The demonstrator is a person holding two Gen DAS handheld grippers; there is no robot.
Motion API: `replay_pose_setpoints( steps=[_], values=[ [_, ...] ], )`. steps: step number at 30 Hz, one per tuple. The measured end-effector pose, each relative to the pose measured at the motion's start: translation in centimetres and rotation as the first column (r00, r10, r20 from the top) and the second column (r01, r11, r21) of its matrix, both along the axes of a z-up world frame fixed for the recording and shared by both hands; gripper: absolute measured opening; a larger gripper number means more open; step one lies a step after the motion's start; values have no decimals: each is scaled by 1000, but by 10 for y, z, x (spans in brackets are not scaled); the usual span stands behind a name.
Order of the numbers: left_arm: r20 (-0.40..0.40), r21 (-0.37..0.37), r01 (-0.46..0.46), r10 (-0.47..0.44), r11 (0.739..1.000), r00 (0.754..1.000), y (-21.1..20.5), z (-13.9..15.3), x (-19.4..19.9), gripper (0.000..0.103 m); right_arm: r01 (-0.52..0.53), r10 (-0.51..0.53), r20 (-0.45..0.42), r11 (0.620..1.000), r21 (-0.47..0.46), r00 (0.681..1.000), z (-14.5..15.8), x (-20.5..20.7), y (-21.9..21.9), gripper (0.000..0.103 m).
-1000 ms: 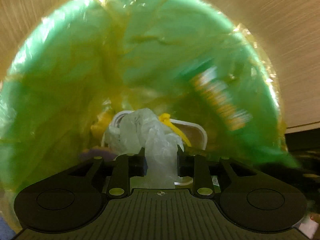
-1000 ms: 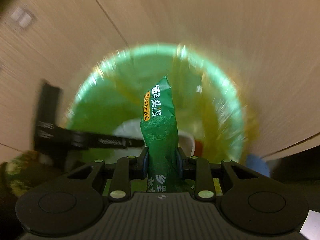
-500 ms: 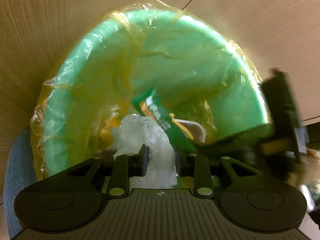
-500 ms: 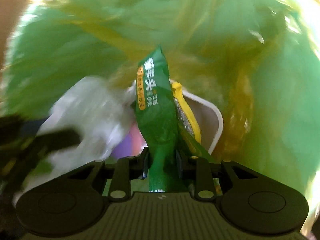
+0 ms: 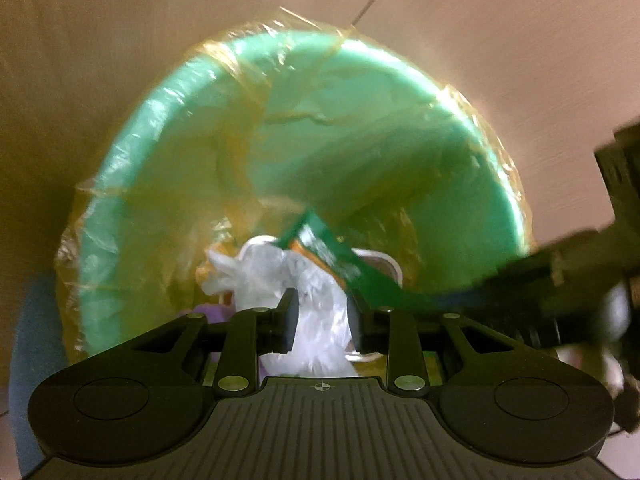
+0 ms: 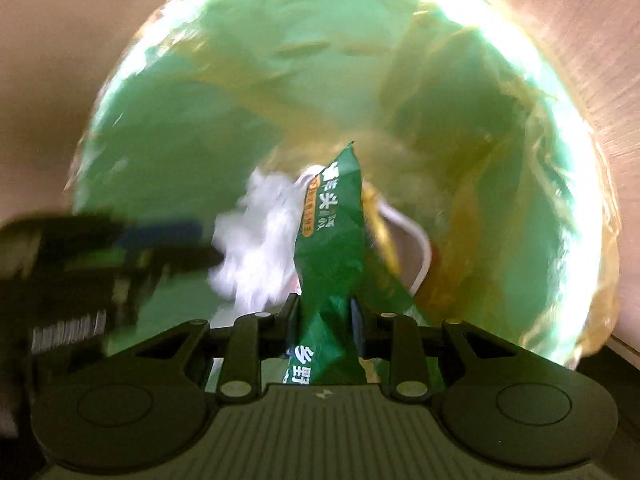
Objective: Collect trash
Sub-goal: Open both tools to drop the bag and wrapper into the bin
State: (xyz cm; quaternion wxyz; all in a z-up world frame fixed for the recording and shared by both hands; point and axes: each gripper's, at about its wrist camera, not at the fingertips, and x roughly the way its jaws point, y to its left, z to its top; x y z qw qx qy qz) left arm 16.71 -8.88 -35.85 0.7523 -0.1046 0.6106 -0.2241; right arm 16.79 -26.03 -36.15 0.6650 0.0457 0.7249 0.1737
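A green bin (image 5: 168,128) lined with a yellowish clear bag fills both views; it also shows in the right wrist view (image 6: 200,92). My left gripper (image 5: 322,316) is shut on a crumpled clear plastic bag (image 5: 316,320) over the bin mouth. My right gripper (image 6: 325,318) is shut on a green snack packet (image 6: 332,248), held upright over the bin. The packet (image 5: 320,248) and the right gripper's dark body (image 5: 560,280) also show in the left wrist view. The clear bag (image 6: 256,240) shows in the right wrist view. A white tray (image 6: 416,248) and purple scrap (image 5: 212,314) lie inside the bin.
Light wooden floor (image 5: 520,40) surrounds the bin. A blue object (image 5: 28,360) stands at the far left of the left wrist view. The left gripper's blurred dark body (image 6: 80,264) crosses the left side of the right wrist view.
Both grippers have pulled back from the bin, which looks smaller now. Each still holds its item. The right gripper has come closer to the left one.
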Motion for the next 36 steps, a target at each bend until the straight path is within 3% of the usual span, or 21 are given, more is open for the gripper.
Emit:
replay_pose_setpoints(
  steps=[4,9,11,13,15,17,19,21,23,24,26,29,32,34,36],
  values=[
    [2,-3,-30,30,1000,1000,7,2,5,30,-123,122,-48,992,-22,991,-10,-11,20,27],
    [-7,6,-38,38,999,999,8,2,4,30,-90,87,-72,995,-42,994,-36,4,23,27],
    [-7,3,-33,33,999,999,8,4,2,30,-96,92,-33,984,-151,995,-44,11,23,27],
    [2,2,-28,28,1000,1000,10,8,0,30,-72,70,-17,982,-173,997,-42,16,18,30],
    [20,6,-28,28,1000,999,15,15,-3,30,-60,65,27,983,-171,998,-26,17,16,36],
    [43,14,-32,32,999,999,18,22,-3,30,-76,102,116,975,-207,988,-4,12,19,52],
    [68,25,-37,35,999,997,18,29,-3,30,-87,138,213,969,-231,967,17,9,22,53],
    [96,55,-35,30,998,995,18,37,-5,30,-66,118,278,979,-191,953,30,11,22,53],
    [111,91,-29,18,995,994,15,41,-6,30,-28,54,293,995,-94,955,35,17,25,50],
    [116,106,-28,15,994,993,15,44,-8,30,-10,26,283,998,-56,959,32,20,25,47],
    [121,126,-21,5,992,993,16,47,-12,30,37,-46,215,998,45,976,18,28,26,31],
    [122,133,-12,-5,991,992,17,49,-17,30,118,-123,41,986,120,992,-17,36,29,30],
    [120,131,-10,-5,991,993,19,50,-19,30,110,-111,-53,994,-10,992,-46,31,26,26],
    [114,126,-9,-6,992,993,20,49,-19,30,79,-83,-49,993,-90,995,-52,24,20,17],
    [104,119,-6,-7,993,995,20,46,-19,30,99,-105,-49,990,-102,993,-45,20,7,14]
  ],
)
